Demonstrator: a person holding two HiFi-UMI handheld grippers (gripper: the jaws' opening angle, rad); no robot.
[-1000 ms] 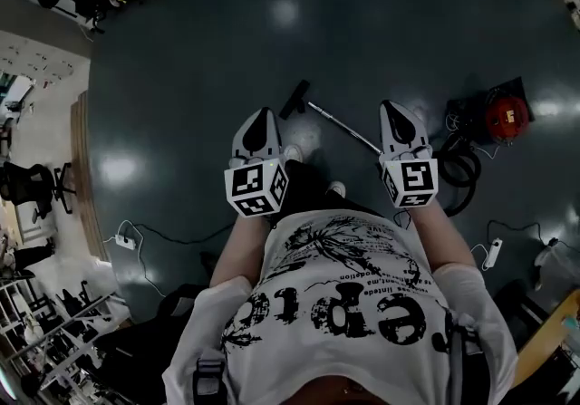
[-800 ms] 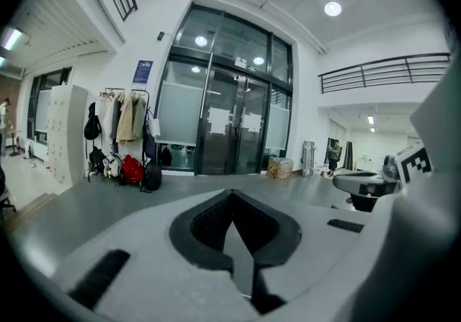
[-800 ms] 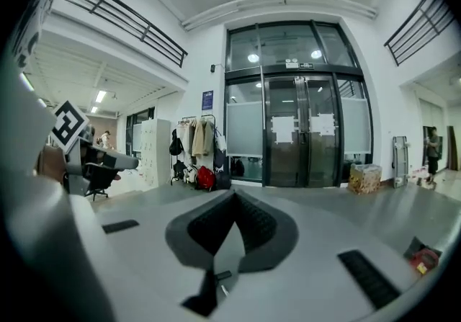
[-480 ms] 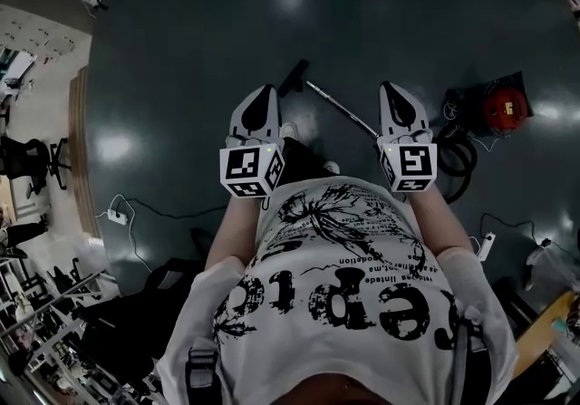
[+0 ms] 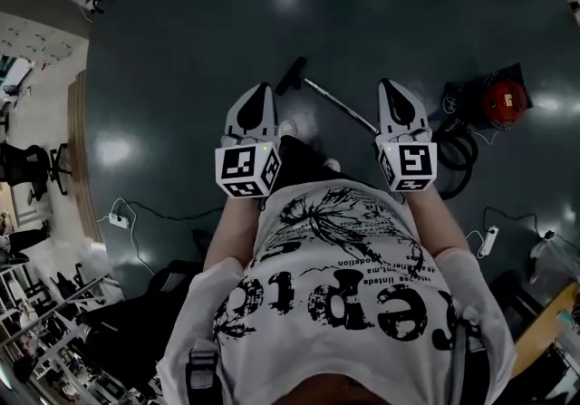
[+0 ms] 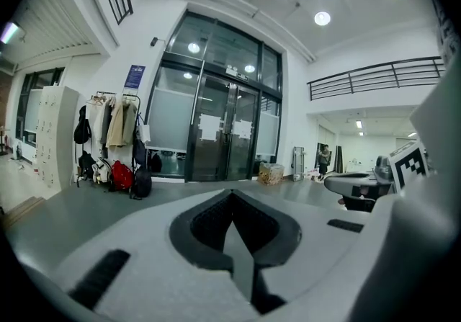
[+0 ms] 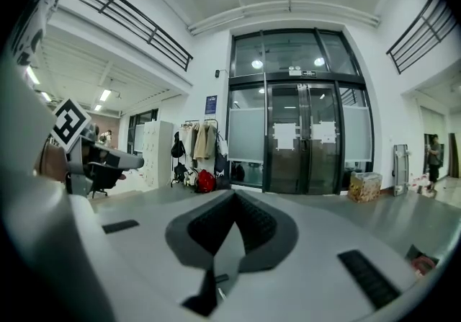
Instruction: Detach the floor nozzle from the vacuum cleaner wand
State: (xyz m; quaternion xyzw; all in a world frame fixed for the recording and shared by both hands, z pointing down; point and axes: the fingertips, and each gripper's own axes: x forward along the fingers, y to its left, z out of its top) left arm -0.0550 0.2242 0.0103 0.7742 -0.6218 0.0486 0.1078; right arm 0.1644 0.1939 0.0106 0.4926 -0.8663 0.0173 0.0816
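The black floor nozzle [image 5: 292, 76] lies on the dark floor, joined to the thin metal wand [image 5: 340, 106], which slants down to the right. The wand leads toward a black hose [image 5: 459, 161] and the red vacuum cleaner [image 5: 504, 102]. My left gripper [image 5: 260, 93] is held in the air just left of the nozzle, shut and empty. My right gripper [image 5: 391, 88] hovers over the wand's near end, also shut and empty. Both point nearly level, so the left gripper [image 6: 232, 202] and the right gripper [image 7: 234, 202] look out at the hall, with nozzle and wand out of their views.
A white power strip [image 5: 118, 220] with a cable lies on the floor at left and another power strip [image 5: 490, 242] at right. Office chairs [image 5: 27, 168] stand along the left edge. Ahead are glass doors [image 7: 295, 140], a coat rack with bags [image 6: 108, 155] and a cardboard box [image 6: 271, 173].
Both grippers have moved a little forward with the person, and the nozzle sits higher in the head view. Both stayed shut.
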